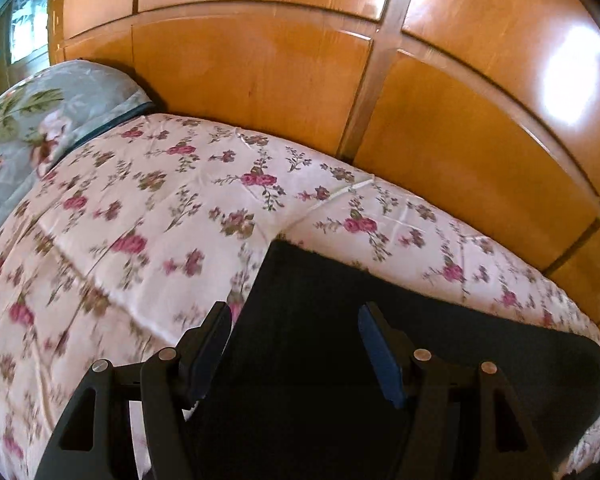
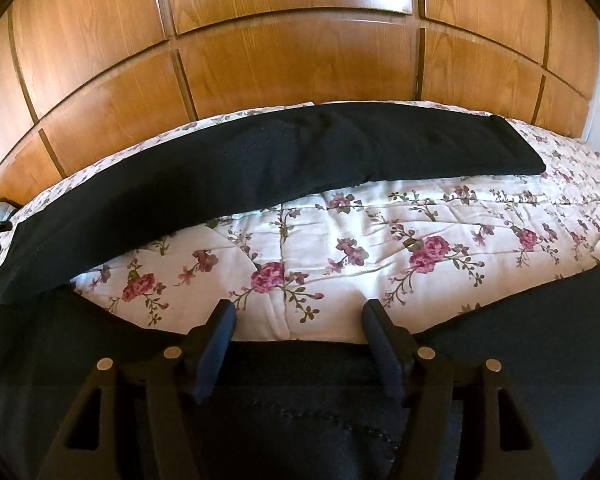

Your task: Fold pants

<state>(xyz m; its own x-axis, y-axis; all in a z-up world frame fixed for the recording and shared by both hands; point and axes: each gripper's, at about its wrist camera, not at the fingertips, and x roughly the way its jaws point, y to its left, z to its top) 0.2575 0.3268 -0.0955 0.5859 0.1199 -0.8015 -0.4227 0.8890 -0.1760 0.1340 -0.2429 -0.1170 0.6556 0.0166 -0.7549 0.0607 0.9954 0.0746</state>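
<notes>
Floral quilt, white with pink roses and olive stems, covers the bed; stitched seams and soft creases run across it. Glossy orange-brown wooden panelling rises directly behind the bed, split by narrow grooves, with bright glare patches on it. In the left wrist view a grey-blue pillow with a leaf print lies far left of the jaws, against the panelling, and a strip of window shows in the upper left corner.

Black pants lie on the quilt. One leg stretches well ahead of the right jaws, along the foot of the panelling; more black cloth spreads under and to both sides of them.

Right gripper: jaws wide apart, nothing between them, quilt showing just beyond the tips.

Left gripper: jaws wide apart, holding nothing, black cloth beneath and ahead of them, quilt to their left.
</notes>
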